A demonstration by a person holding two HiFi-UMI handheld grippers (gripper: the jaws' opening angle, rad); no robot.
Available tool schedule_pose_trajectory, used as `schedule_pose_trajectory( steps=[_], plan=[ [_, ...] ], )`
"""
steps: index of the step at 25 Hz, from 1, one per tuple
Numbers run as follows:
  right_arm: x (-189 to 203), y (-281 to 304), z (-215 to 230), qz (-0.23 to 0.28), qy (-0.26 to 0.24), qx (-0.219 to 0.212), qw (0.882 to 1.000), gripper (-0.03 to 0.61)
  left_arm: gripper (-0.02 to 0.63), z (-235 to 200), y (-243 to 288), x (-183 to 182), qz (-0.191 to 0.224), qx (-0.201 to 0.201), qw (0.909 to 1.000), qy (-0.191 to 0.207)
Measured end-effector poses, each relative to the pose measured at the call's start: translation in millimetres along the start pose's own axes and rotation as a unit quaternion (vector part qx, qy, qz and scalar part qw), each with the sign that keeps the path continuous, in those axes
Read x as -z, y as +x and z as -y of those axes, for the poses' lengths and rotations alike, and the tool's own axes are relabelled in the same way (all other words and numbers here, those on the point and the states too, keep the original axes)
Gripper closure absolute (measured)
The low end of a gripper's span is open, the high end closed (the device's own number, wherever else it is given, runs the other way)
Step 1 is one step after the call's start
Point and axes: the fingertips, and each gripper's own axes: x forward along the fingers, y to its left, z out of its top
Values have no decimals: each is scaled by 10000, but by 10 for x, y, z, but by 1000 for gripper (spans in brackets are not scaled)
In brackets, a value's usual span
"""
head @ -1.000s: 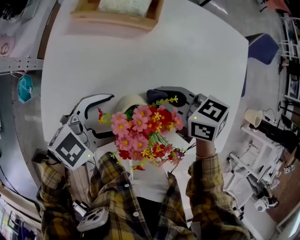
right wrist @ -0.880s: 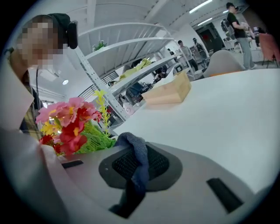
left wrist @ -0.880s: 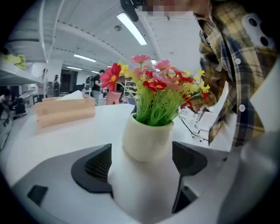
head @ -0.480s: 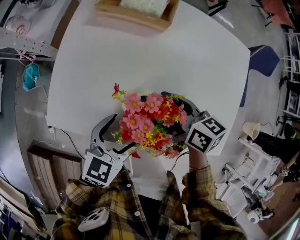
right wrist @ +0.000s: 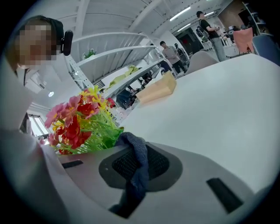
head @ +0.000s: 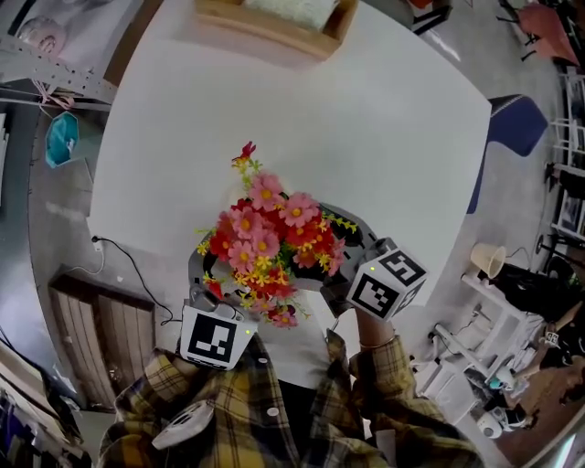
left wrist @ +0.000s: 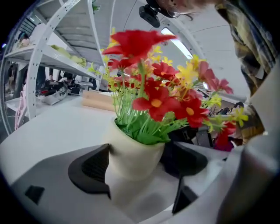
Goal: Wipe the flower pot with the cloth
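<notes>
A cream flower pot (left wrist: 136, 151) filled with red, pink and yellow artificial flowers (head: 265, 245) sits between the two jaws of my left gripper (left wrist: 139, 162), which is shut on its sides. In the head view the flowers hide the pot, and the bunch is near the table's front edge, close to the person's body. My right gripper (right wrist: 136, 164) is shut on a dark blue cloth (right wrist: 139, 153) that hangs over its lower jaw. It is just right of the flowers (right wrist: 81, 122). I cannot tell whether the cloth touches the pot.
The white table (head: 366, 119) stretches away beyond the pot. A wooden tray (head: 274, 23) holding something pale sits at its far edge and also shows in the right gripper view as the tray (right wrist: 158, 89). A blue chair (head: 512, 119) stands off the right side.
My left gripper came in from the left and closed around the pot. The flowers now lean away from the person. The right gripper has stayed at the flowers' right side.
</notes>
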Motion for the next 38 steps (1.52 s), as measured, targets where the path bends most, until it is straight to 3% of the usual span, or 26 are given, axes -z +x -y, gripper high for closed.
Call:
schedule_pose_trajectory(
  steps=[3,5,10,17,25,28,33,35,38],
  plan=[
    [75,39,-101,-206,-185,-166,9995,561,172,-128,30,-52,97,-207,9997,-21],
    [99,46,-134,-296,-275,-221,9989,561,172,-174,59,-93,152,-141,9997,148],
    [93,69,-121,-439,-386,-255,9980,561,172,-206,85,-134,94,374,9957,844],
    [-74,143,48,-487,-477,-102,9976,561,172,-218,190,-161,-170,944,9892,1112],
    [-358,264,217,-630,-709,-127,9954,561,173,-202,261,-159,-642,1866,9682,1538],
    [-426,332,250,-880,-884,-334,9916,561,172,-220,282,-108,-882,2367,9524,1707],
    [-498,432,241,-1225,-1305,-618,9819,561,172,-207,303,-112,-1135,3280,9123,2172],
    [-526,461,234,-1378,-1490,-748,9763,561,172,-186,318,-118,-1275,3658,8909,2371],
    [-567,524,202,-1541,-1578,-1079,9694,561,172,-152,337,-113,-1509,4258,8512,2673]
  ],
)
